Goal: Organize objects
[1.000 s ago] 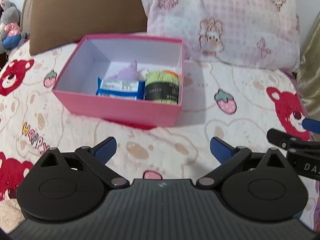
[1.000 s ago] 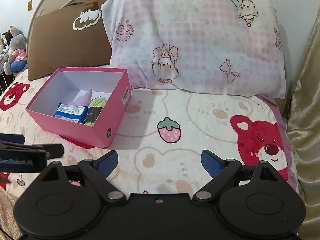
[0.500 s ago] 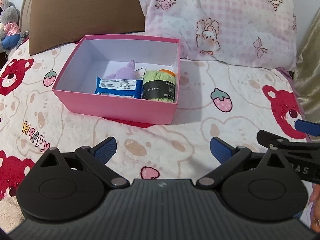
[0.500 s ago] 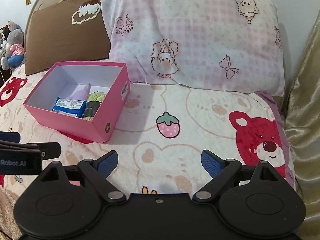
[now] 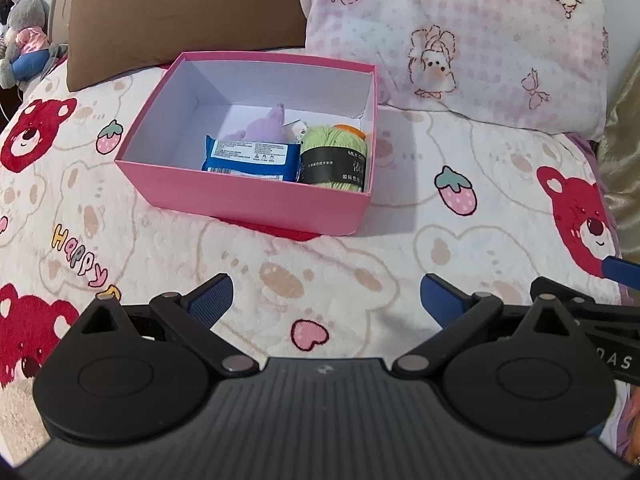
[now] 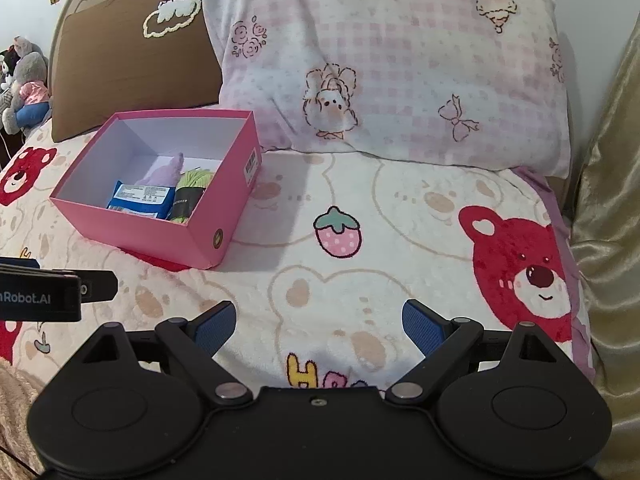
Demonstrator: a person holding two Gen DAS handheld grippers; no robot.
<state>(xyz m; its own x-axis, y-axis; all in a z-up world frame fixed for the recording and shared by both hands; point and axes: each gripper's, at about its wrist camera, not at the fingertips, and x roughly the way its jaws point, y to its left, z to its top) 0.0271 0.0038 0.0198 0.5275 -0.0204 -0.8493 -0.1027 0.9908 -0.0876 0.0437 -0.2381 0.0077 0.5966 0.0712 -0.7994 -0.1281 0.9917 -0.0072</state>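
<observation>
A pink box stands open on the bed, also in the right wrist view. Inside lie a blue packet, a green yarn skein with a black band, a purple soft toy and something orange behind the yarn. My left gripper is open and empty, held above the blanket in front of the box. My right gripper is open and empty, to the right of the box. The left gripper's side shows at the left edge of the right wrist view.
A bear-print blanket covers the bed. A brown pillow and a pink checked pillow lean behind the box. Plush toys sit at the far left. A gold fabric borders the right.
Both grippers have drawn back and up a little from the box, so it sits lower and smaller in view. Both stay open and empty. The box contents have not moved.
</observation>
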